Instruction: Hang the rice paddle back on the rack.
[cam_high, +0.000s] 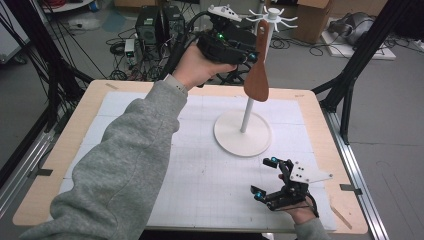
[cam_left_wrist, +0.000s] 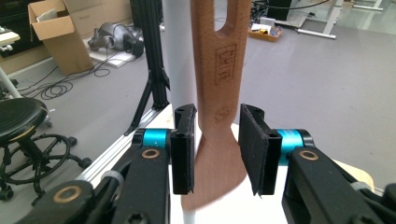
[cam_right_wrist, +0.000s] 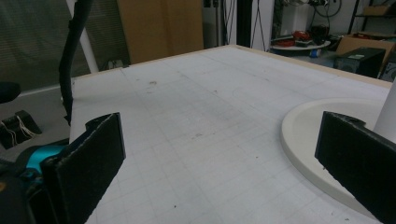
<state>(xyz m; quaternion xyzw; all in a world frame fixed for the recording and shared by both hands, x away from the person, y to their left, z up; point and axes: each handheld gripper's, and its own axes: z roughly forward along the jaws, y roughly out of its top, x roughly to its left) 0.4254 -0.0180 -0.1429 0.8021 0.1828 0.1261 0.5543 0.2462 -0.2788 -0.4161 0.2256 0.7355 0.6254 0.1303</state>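
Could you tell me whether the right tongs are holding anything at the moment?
No, the right tongs stand wide open above the white table mat, with nothing between them.

From my seat, the desk (cam_high: 320, 107) is a pale wooden top covered by a white gridded mat (cam_high: 210, 180), framed by black metal struts (cam_high: 350, 85). Beyond it I see a grey floor (cam_high: 390, 115) strewn with black cables (cam_high: 122, 50) and dark electronics boxes (cam_high: 150, 22). Cardboard boxes (cam_left_wrist: 56, 32) sit by the far side, and a black stool on castors (cam_left_wrist: 23, 130) stands just off the desk's edge. Lighting is even and indoor.
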